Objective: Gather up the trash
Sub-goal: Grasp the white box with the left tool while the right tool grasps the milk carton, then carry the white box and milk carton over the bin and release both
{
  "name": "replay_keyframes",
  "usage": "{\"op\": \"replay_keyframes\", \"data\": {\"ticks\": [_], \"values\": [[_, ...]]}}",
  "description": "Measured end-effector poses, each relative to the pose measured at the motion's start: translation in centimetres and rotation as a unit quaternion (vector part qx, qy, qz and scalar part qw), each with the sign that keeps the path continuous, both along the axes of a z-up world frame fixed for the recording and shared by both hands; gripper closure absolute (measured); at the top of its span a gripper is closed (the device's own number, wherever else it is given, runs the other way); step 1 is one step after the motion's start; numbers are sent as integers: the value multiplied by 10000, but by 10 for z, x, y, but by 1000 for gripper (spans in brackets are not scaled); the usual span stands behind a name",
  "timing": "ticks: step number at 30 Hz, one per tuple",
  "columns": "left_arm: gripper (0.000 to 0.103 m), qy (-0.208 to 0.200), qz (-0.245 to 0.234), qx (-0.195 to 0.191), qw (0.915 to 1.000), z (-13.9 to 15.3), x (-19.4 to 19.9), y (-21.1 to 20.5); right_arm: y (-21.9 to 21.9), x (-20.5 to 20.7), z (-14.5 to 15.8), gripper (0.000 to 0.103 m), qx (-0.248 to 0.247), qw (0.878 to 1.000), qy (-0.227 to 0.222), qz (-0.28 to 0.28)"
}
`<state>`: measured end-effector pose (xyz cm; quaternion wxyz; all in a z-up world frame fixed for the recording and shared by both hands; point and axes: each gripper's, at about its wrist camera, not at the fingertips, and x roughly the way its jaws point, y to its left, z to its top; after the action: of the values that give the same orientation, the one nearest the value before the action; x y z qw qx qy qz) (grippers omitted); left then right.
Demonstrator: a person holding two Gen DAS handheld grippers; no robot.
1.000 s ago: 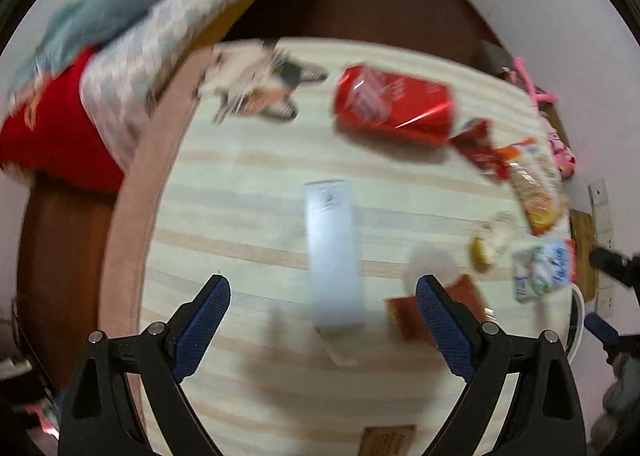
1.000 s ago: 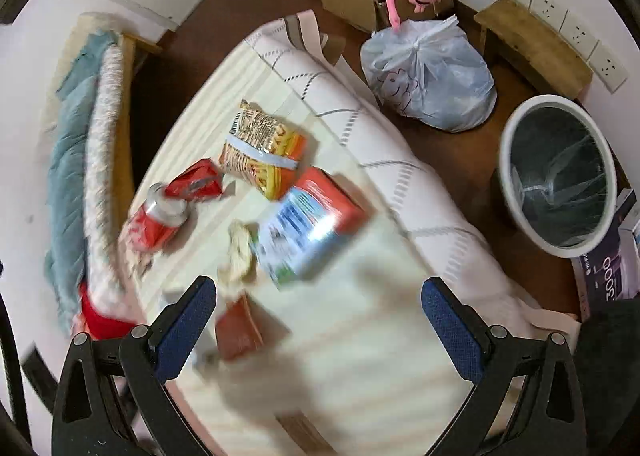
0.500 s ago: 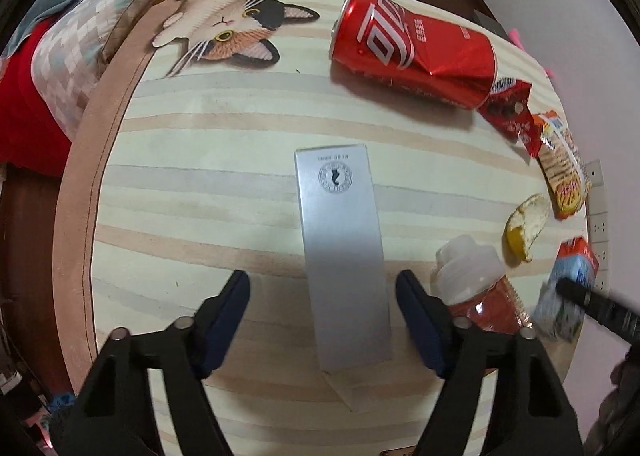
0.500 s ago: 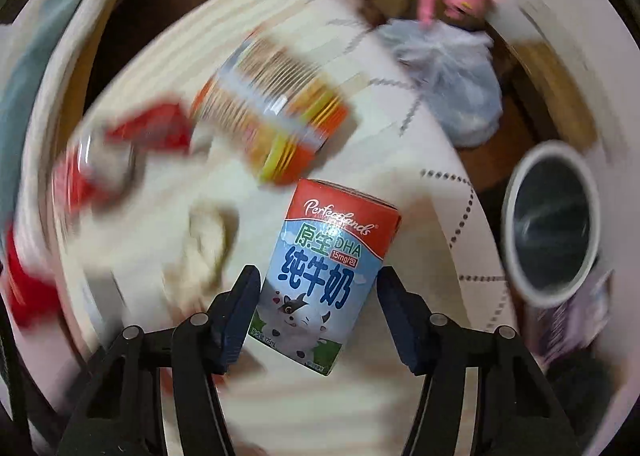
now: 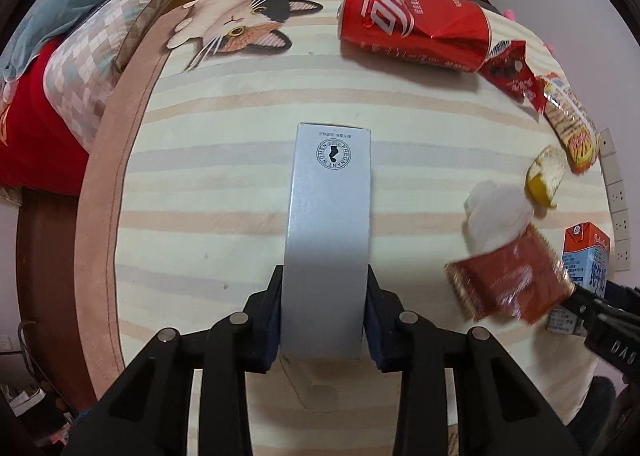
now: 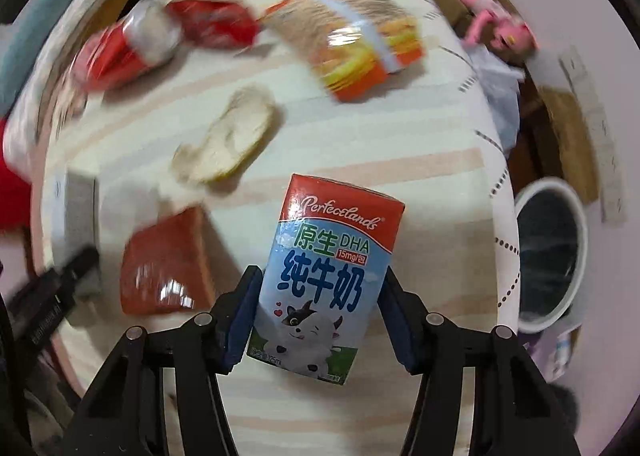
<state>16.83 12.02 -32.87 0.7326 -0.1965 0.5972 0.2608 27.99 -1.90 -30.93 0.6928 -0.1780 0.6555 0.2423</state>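
Trash lies across the striped table [image 5: 224,160]. Left gripper [image 5: 324,316] jaws, just closing, press both sides of the grey box [image 5: 330,216] mid-table. Right gripper [image 6: 320,320] pads touch the milk carton [image 6: 320,276] near the edge beside the bin [image 6: 552,256].

Striped cloth [image 5: 224,192] (cat-printed) carries grey box [image 5: 330,216], can [image 5: 416,32], wrappers [image 5: 512,72], milk carton [image 6: 328,280].
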Motion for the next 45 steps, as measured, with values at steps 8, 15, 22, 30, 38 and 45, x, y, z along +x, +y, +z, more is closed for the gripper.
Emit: {"op": "replay_keyframes", "data": {"ticks": [8,15,22,30,38,45], "values": [[72,-56,26,121,9999,-5,-16,-16,5,-19,0,45,-178,9991,-275,258],[72,-42,29,153,9999,6,-10,5,3,-20,4,46,-59,9995,-273,116],[72,-485,-54,448,9978,63,-38,-15,-13,-38,33,47,500,9981,-363,85],[72,-1066,-304,759,9909,140,-65,-55,-46,-70,113,48,1278,9890,-670,310],[72,-1649,-830,972,9780,202,-55,-112,-120,-65,187,48,2076,9744,-867,2],[72,-1985,-1614,887,9626,227,1,-181,-207,-30,211,48,2299,9661,-1011,-601]]}}
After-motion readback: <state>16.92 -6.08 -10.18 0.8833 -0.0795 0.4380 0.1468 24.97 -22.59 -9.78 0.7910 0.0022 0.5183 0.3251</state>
